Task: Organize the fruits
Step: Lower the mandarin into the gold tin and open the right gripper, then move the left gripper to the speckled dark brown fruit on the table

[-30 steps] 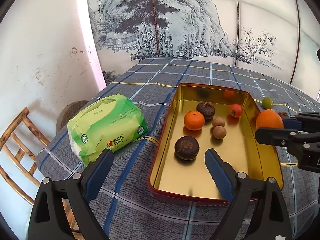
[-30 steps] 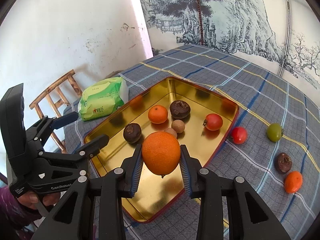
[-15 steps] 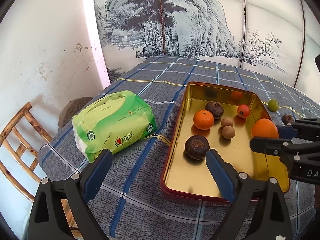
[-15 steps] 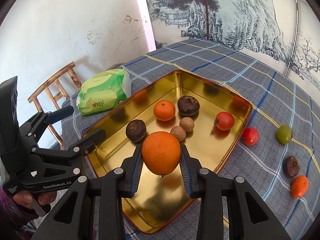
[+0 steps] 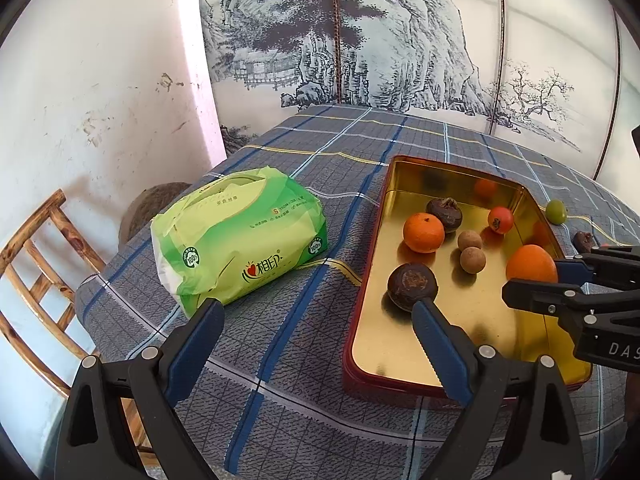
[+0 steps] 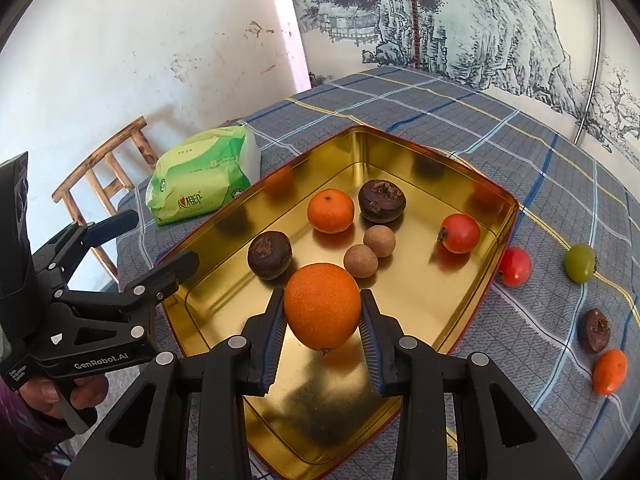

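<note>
Across the bench, under a blue-grey plaid cloth, a gold tin tray with a red outer rim takes up the middle; the near end of its floor is bare and shiny. Left of the tray, well apart from its rim, a green tissue pack lies on the cloth near the bench's left edge, with a wooden chair just beyond that edge by the white wall.

Over the near half of the tray, the right gripper is clamped on a large orange, held clear of the tray floor, with its shadow on the gold below. The left gripper hangs with its jaws wide apart and nothing between them, one finger over the cloth beside the tissue pack, the other above the tray's near left rim.

Inside the tray sit a smaller orange, two dark wrinkled fruits, a red tomato near the right wall, and two small tan round fruits just beside each other in the centre.

Outside the right rim, on open cloth, lie another red tomato just beside the tray wall, a green fruit, a dark fruit and a small orange fruit, spaced apart toward the bench's right side.
</note>
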Available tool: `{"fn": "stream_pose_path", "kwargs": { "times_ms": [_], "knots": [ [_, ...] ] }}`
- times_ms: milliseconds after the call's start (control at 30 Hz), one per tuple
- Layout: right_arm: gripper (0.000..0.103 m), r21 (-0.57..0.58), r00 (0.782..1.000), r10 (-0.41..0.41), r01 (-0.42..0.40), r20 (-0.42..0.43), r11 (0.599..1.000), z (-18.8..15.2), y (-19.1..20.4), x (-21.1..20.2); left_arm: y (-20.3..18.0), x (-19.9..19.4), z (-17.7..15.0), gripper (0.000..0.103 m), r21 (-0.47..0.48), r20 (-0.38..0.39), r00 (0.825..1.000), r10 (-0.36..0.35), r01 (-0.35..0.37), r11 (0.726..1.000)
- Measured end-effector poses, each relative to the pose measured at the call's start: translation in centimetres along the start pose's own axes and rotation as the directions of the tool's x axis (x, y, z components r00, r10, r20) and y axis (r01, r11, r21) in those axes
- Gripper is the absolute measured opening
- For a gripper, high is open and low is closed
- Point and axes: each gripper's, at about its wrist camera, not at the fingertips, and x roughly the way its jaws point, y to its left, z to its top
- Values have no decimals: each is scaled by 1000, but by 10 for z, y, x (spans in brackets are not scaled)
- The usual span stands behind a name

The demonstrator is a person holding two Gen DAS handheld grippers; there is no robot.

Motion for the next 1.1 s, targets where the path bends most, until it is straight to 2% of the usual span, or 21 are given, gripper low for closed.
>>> {"fn": "stream_pose_path", "kwargs": {
  "times_ms": [500, 800, 1100],
  "knots": [
    [38, 15, 1000, 6, -6, -1, 1000, 6, 3, 11, 3, 1, -1, 93, 1, -3, 1000, 3, -3, 1000],
    [39, 50, 997, 47, -50, 61, 998, 8, -3, -4, 5, 1, -3, 93, 0, -4, 1000, 5, -5, 1000],
    [42, 61, 990, 68, -76, 123, 995, -4, -2, -28, 4, 0, -3, 94, 6, -3, 1000, 10, -10, 1000]
  ]
}}
